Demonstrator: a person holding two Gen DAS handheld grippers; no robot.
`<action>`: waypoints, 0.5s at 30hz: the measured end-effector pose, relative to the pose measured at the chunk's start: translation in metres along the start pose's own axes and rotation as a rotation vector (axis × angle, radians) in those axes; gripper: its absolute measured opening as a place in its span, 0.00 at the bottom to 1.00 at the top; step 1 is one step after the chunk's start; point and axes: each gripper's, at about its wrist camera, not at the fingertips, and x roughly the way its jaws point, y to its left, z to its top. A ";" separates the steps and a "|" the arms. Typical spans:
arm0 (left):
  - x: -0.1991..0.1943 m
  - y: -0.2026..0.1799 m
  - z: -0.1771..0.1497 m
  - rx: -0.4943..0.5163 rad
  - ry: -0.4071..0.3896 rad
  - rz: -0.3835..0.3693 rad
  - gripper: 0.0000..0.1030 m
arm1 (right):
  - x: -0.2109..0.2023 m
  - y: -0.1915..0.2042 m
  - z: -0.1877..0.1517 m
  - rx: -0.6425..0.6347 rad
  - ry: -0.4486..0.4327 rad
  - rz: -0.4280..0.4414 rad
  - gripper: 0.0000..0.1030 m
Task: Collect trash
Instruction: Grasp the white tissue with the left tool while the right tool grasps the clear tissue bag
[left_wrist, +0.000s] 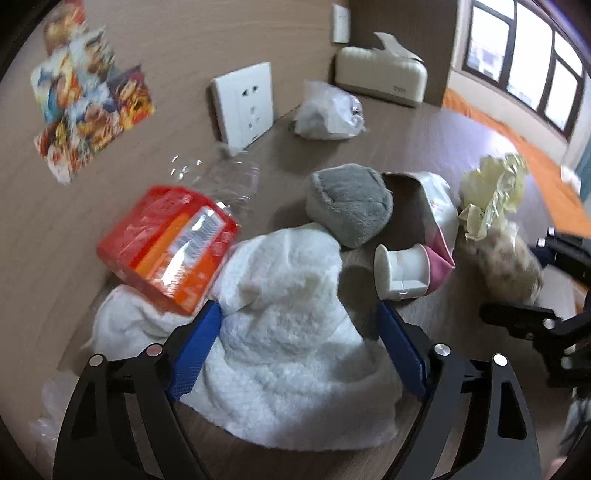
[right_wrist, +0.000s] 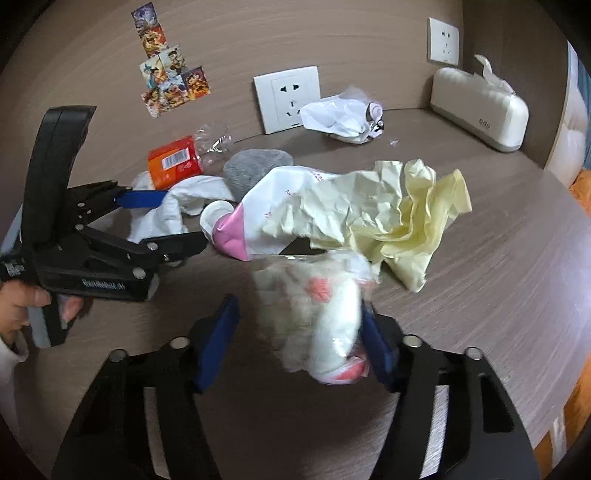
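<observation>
My left gripper (left_wrist: 299, 314) is open, its blue pads on either side of a white fluffy cloth (left_wrist: 288, 325) on the table. An orange packet in clear wrap (left_wrist: 168, 251) lies on the cloth's left. A grey plush ball (left_wrist: 349, 208), a white cup on its side (left_wrist: 402, 273) and a white-pink pouch (left_wrist: 439, 218) lie beyond. My right gripper (right_wrist: 299, 306) is open around a white plastic-wrapped bundle (right_wrist: 321, 317), which touches the right pad. Crumpled yellow paper (right_wrist: 399, 218) lies just past it. The left gripper (right_wrist: 144, 221) shows in the right wrist view.
A cream tissue box (right_wrist: 480, 107) and a crumpled white bag (right_wrist: 340, 118) sit by the back wall with sockets (right_wrist: 288, 98). The table edge runs along the right, an orange surface (left_wrist: 535, 177) beyond it.
</observation>
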 end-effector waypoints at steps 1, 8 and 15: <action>0.000 -0.001 0.000 -0.001 -0.001 0.003 0.69 | 0.000 0.000 0.000 0.004 0.002 0.002 0.50; -0.046 0.002 -0.010 -0.134 -0.040 -0.004 0.08 | -0.031 0.006 0.003 0.008 -0.015 0.023 0.49; -0.111 -0.019 -0.003 -0.181 -0.138 -0.011 0.08 | -0.089 0.004 0.011 0.033 -0.092 0.043 0.49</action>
